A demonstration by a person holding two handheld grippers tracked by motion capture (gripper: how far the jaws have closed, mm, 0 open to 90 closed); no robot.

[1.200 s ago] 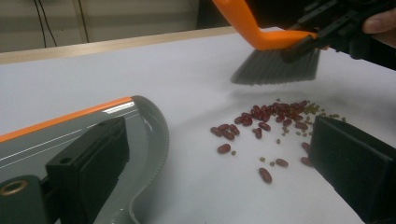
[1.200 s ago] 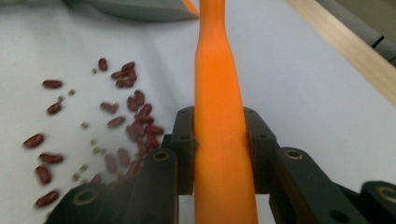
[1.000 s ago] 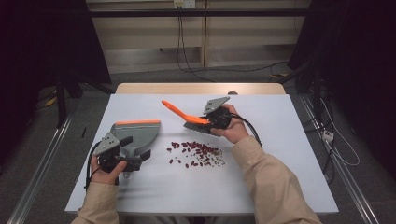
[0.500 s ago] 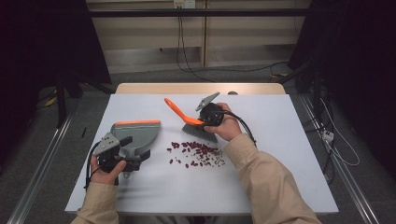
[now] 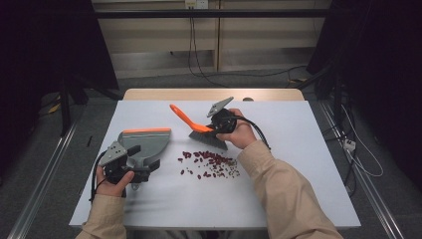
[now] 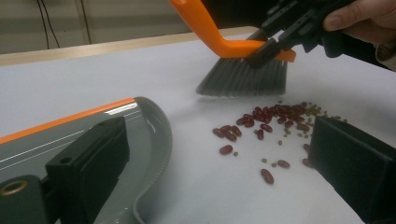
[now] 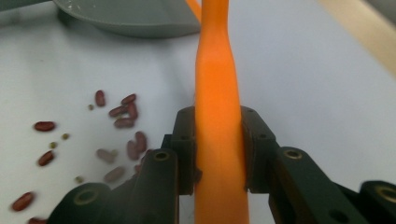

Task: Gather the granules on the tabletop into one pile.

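My right gripper is shut on the orange handle of a small brush. The handle stands between its jaws. The brush's grey bristles touch the white table just behind a scatter of red beans and small green bits. To the left of the beans a grey dustpan with an orange edge lies flat. At the dustpan's near end my left gripper is open. One of its jaws hangs over the pan and the other stands beside the beans.
The white tabletop has bare room to the right of the beans and along its front edge. A wooden strip runs along the far edge. Cables trail from both grippers, and more cables lie on the floor to the right.
The right hand has shifted slightly left and brought the brush's bristles down toward the beans. The left gripper and the dustpan have stayed put.
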